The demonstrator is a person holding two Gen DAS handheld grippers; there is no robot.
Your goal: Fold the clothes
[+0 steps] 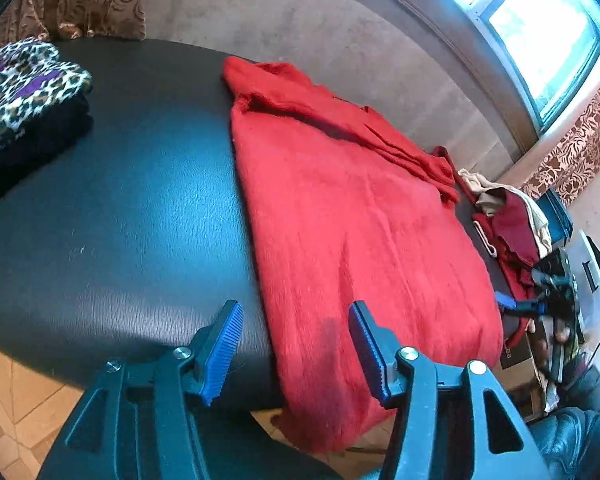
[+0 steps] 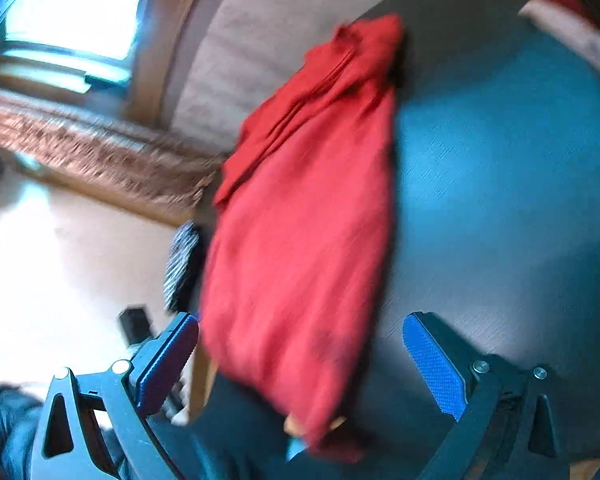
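The red garment (image 1: 352, 240) lies lengthwise on the black table (image 1: 132, 208), already narrowed, with a folded-in layer along its far right edge. Its near hem hangs over the table's near edge. The step in hand appears to be taking that hem for a fold toward the garment's far end. To do it well, the operator should grip both hem corners at matching height, lift together, and lay the hem level with the far edge without dragging the lower layer.

The left gripper (image 1: 296, 354) hovers above the garment's near left corner, jaws spread wide, holding nothing; its right finger overlaps the cloth in view, but contact cannot be confirmed. The right gripper (image 2: 300, 368) is likewise wide open and empty, straddling the overhanging hem; this view is motion-blurred. A leopard-print folded stack (image 1: 24, 88) sits well left of the garment. Unsorted clothes (image 1: 508, 220) lie just right of it.
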